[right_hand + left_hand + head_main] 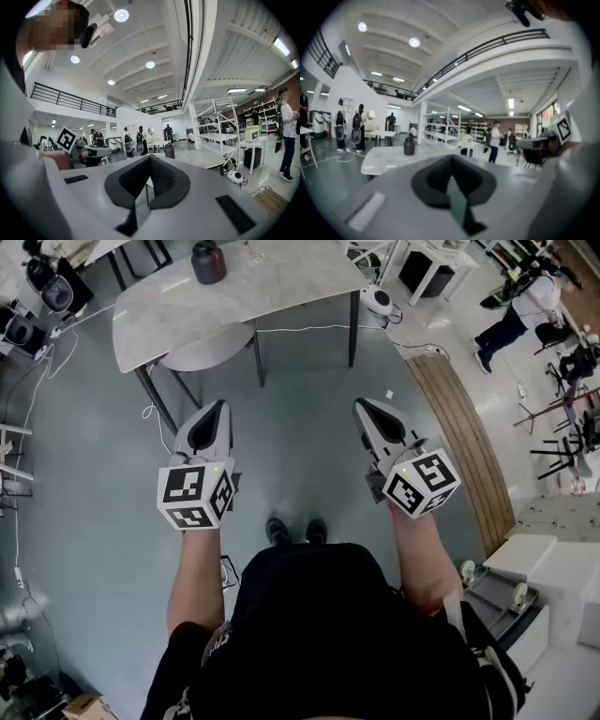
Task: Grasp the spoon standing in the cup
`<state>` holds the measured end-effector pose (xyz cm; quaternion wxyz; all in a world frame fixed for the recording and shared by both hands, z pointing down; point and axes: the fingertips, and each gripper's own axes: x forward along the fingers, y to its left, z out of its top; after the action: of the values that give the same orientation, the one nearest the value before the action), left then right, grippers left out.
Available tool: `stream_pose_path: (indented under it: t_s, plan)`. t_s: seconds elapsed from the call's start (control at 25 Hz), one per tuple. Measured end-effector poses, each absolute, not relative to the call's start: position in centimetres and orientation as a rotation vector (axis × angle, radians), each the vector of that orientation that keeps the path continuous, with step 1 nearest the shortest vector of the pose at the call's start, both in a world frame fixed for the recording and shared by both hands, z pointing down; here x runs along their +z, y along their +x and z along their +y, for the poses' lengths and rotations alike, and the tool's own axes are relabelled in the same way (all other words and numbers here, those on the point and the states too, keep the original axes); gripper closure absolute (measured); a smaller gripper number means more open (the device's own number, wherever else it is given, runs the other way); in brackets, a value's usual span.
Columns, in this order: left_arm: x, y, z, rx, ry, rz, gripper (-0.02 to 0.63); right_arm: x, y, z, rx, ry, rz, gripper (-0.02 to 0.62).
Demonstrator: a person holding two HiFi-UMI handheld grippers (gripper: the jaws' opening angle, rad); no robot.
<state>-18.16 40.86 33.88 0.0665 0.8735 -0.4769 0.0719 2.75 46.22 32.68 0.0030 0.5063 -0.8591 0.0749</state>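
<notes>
No clear sight of spoon: too small. Far off, dark cup on pale marble bench, bench cut off at top edge. Both closed, empty: left claw, right claw, near, over grey floor. Large workshop hall.

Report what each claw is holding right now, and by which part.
Nothing is held. The left claw and the right claw are both shut with nothing between their jaws.

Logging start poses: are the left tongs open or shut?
Shut. In the left gripper view, the left tongs have their jaws pressed together at the tip, with nothing between them.
</notes>
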Motion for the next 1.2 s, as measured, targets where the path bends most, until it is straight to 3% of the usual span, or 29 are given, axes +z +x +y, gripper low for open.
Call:
stream_pose_path:
  t_s: [0.68, 1.2]
  plan:
    - [33.8, -10.2, 41.9, 0.202, 2.65, -1.451, 0.598, 34.0, 10.5, 49.0, 0.313, 1.563, -2.756, 0.603]
    - [35.2, -10.4, 30.1, 0.209, 2.649, -1.446, 0.598, 35.0, 9.8, 35.5, 0.384, 1.524, -2.758, 0.601]
